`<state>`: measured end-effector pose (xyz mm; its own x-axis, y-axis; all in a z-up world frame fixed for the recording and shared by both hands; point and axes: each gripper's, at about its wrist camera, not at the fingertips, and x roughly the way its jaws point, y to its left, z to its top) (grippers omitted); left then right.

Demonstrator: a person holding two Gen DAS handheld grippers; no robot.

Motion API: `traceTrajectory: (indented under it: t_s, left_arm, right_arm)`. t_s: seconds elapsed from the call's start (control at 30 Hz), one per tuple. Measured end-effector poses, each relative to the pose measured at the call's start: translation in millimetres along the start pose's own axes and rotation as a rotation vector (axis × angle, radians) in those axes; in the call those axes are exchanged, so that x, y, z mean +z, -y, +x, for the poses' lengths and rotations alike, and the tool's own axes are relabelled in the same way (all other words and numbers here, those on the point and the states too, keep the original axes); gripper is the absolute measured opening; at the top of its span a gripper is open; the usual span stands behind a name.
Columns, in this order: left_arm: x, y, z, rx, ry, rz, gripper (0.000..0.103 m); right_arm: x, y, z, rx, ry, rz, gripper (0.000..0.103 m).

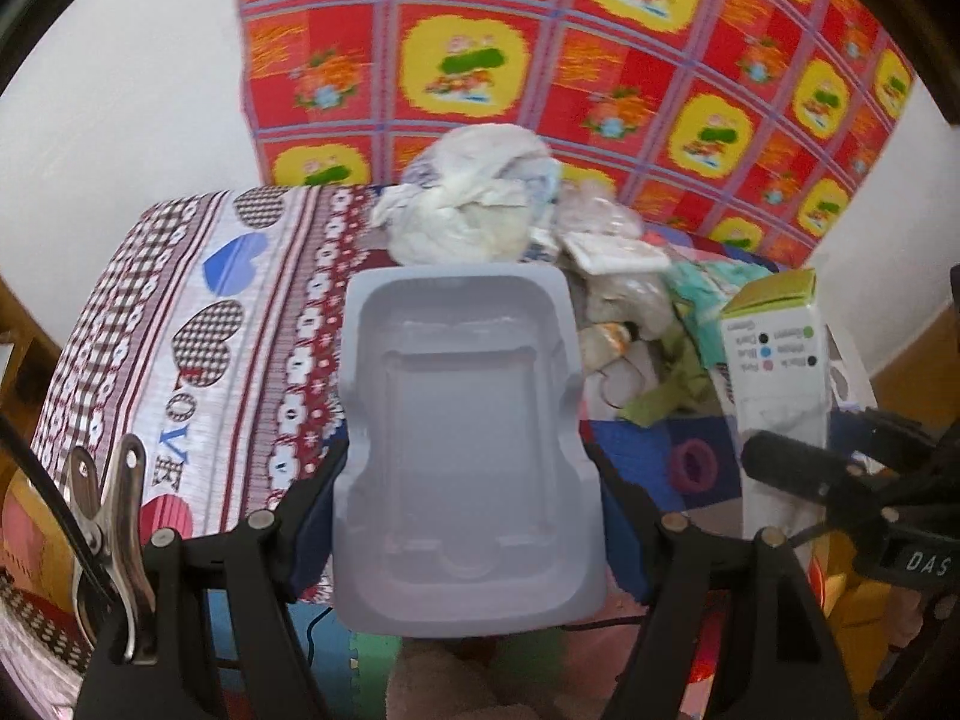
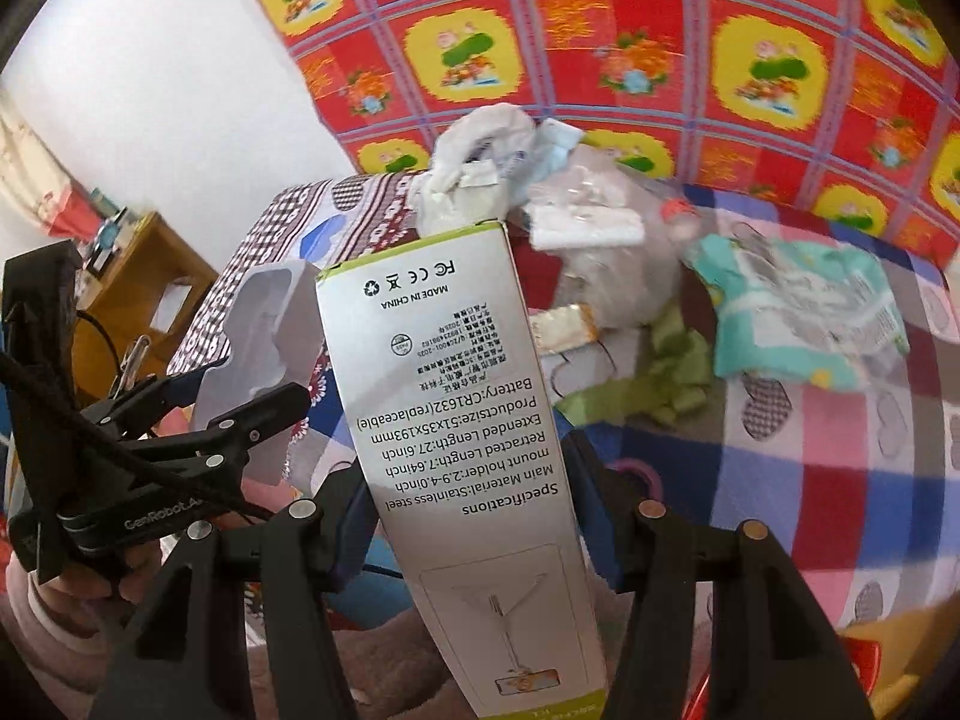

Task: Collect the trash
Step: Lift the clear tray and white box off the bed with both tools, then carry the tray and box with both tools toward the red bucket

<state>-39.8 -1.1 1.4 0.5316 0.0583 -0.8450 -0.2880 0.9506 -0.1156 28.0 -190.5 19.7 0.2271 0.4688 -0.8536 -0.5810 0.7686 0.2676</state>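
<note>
1. Closest to the left camera sits a pale grey plastic tray [image 1: 468, 456], a moulded packaging insert, upright between the two black fingers of the left gripper [image 1: 468, 516] — the pads press on its two long sides, so the claw is clamped on it
2. From the right camera that same tray shows edge-on at the left, with the left gripper [image 2: 240, 420] round it
3. Nearest the right camera stands a tall white carton [image 2: 474, 462] with a green top edge and printed specifications, upside down as seen; the right gripper [image 2: 468, 516] is closed on it, fingers against both sides
4. Both held pieces hang in front of a table covered by a patterned cloth [image 1: 198, 324] with hearts and the word LOVE — whether they touch its edge I cannot tell
5. Beyond the tray, further back on the cloth, lies a heap of trash: a crumpled white wad [image 1: 474, 204], a clear plastic bag [image 2: 612, 252], a flat white packet [image 2: 585, 225], a teal wrapper [image 2: 804, 312] and green scraps [image 2: 666, 384]
6. All of that heap lies well past the fingertips of both claws, apart from them
7. Behind hangs a red and yellow checked curtain [image 1: 540, 48]
</note>
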Motion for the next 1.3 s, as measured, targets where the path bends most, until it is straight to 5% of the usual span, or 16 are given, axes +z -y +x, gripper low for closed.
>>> traceTrajectory:
  t_s: [1.3]
  left_arm:
    - [-14.9,165.8,21.6,-0.343,-0.097,0.537,0.077]
  right_arm:
    - [-126.2,88.8,-85.5,-0.289,0.153,0.512,0.058]
